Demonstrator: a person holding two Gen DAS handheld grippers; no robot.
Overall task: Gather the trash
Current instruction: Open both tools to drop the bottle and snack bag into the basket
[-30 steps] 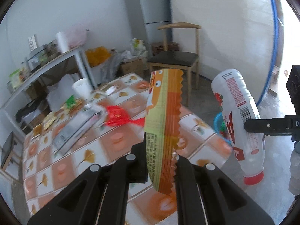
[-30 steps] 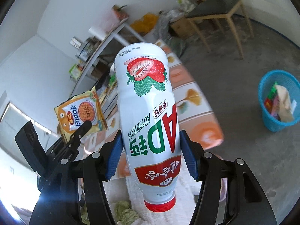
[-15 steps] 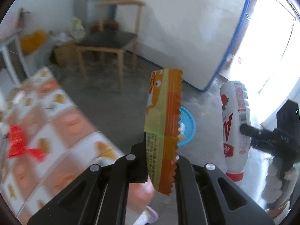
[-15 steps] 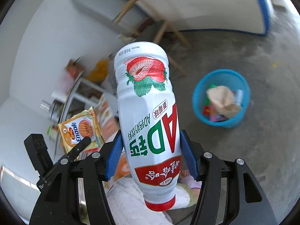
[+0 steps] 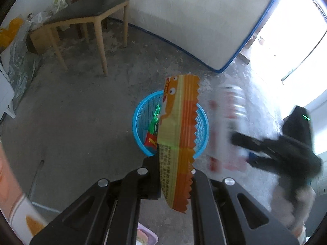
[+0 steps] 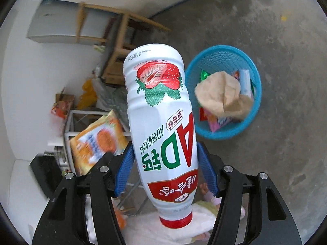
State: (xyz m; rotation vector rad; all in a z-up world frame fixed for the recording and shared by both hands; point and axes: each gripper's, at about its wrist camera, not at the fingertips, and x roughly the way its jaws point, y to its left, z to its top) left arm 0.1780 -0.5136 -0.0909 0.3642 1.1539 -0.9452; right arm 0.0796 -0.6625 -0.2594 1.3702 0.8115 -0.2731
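Note:
My left gripper [image 5: 173, 169] is shut on an orange-and-yellow snack packet [image 5: 179, 122], held upright on edge over the blue mesh basket [image 5: 139, 126] on the floor. The packet also shows blurred in the right wrist view [image 6: 98, 143]. My right gripper [image 6: 165, 159] carries a white strawberry-drink bottle [image 6: 161, 122], red cap toward me. Its jaws are opening; the bottle stands tilted between the blue pads [image 6: 124, 167], which look just off its sides. The basket [image 6: 257, 85] lies ahead and to the right, holding crumpled paper and wrappers. In the left wrist view the bottle [image 5: 226, 126] is a blur beside the basket.
A wooden chair [image 5: 87, 12] stands at the back left with bags [image 5: 20, 61] beside it. A white panel with a blue edge [image 5: 184, 20] leans behind the basket. A grey fridge [image 6: 61, 26] and a white metal rack [image 6: 69, 126] are at the left. A tablecloth corner [image 5: 20, 214] shows low left.
Both grippers swung away from the table and down toward the blue basket, which is now close below. The bottle has tilted between the right pads, which stand slightly wider.

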